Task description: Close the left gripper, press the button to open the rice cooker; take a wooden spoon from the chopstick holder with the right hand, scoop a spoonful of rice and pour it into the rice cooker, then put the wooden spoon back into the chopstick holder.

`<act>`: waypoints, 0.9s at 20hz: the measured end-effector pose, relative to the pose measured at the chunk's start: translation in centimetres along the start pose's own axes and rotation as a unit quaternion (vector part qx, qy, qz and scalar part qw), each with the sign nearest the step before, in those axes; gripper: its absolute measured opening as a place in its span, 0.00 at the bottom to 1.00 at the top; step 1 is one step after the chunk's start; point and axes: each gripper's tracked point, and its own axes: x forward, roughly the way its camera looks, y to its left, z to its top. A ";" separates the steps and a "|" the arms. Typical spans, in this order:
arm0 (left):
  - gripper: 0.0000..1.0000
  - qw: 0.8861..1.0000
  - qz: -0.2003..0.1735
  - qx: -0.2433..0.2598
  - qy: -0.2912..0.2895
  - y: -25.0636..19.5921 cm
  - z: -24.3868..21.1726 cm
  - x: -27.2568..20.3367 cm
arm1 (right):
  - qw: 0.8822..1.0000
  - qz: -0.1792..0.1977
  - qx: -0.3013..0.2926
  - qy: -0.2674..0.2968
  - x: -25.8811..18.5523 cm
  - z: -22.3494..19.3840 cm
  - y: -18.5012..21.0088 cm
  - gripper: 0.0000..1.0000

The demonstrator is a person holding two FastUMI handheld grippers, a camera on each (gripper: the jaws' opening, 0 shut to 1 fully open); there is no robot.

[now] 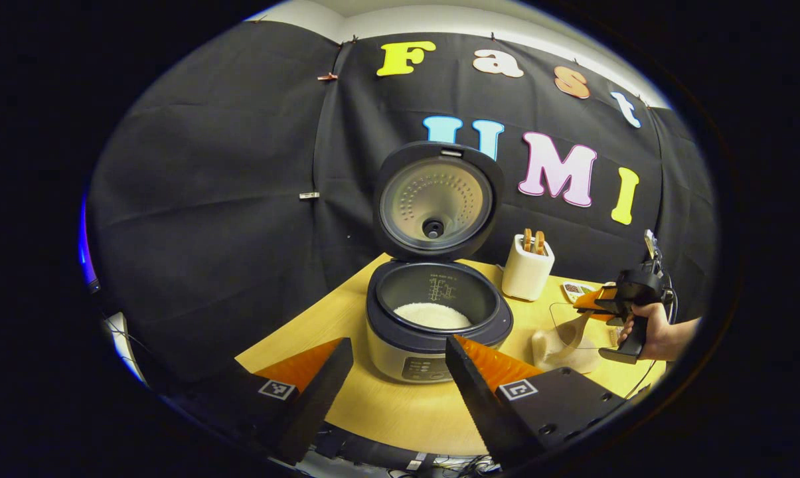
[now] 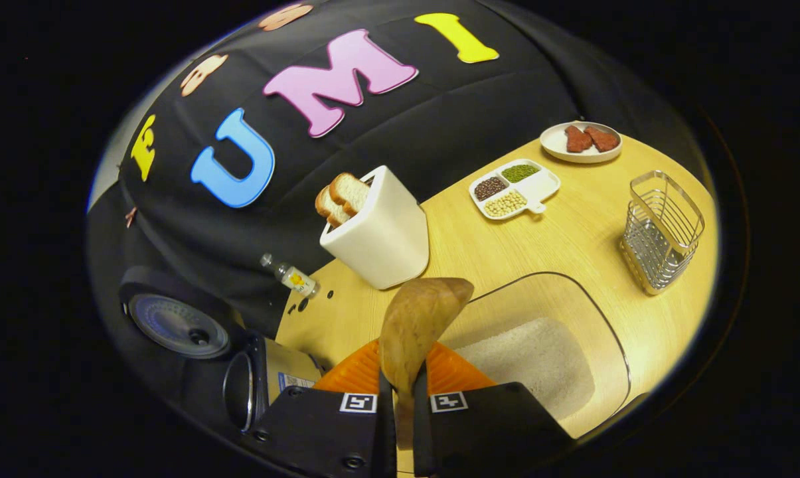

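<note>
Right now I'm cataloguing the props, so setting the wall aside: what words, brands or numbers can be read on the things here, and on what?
Cooker, scale printed inside the pot: too small to read.
Cooker's front panel: blurred, unreadable.
Sticker on the cooker's side: too small to read.
Bottle, its label: too small to read.
Nothing else on the table carries text that reads.

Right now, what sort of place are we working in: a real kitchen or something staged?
Most likely a staged kitchen counter inside a recording booth, not a real kitchen. A wooden table stands against a black cloth wall, set with an open rice cooker, a toaster holding bread, and a clear rice container.
</note>
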 end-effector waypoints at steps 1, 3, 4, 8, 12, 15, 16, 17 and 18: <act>0.95 1.000 -0.001 -0.003 0.002 -0.1 -0.1 0.0 | 1.000 -0.003 0.016 -0.004 -0.3 0.7 -0.6 0.14; 0.95 1.000 0.002 -0.017 -0.002 0.1 0.4 -0.1 | 0.999 -0.009 0.045 -0.016 -1.0 2.0 -1.4 0.14; 0.95 1.000 0.002 -0.024 -0.003 0.1 0.7 -0.1 | 0.998 -0.008 0.059 -0.023 -1.4 2.7 -1.6 0.14; 0.95 0.999 -0.012 -0.030 0.000 0.2 0.9 0.1 | 0.992 0.003 0.121 -0.048 -3.3 4.8 -1.9 0.14; 0.96 0.999 -0.029 -0.022 -0.014 0.8 2.8 0.2 | 0.979 0.021 0.190 -0.066 -5.5 6.0 -1.3 0.14; 0.92 0.999 -0.039 -0.029 -0.025 0.9 3.8 0.5 | 0.969 0.042 0.231 -0.072 -7.0 6.9 0.2 0.14; 0.93 0.998 -0.041 -0.031 -0.028 1.0 4.0 0.5 | 0.967 0.046 0.239 -0.072 -7.3 7.1 0.9 0.14; 0.95 0.998 -0.044 -0.032 -0.029 1.1 4.0 0.7 | 0.966 0.052 0.245 -0.072 -7.6 7.2 1.7 0.14; 0.96 0.998 -0.047 -0.032 -0.029 1.0 4.0 0.7 | 0.965 0.059 0.246 -0.071 -7.9 7.3 2.7 0.14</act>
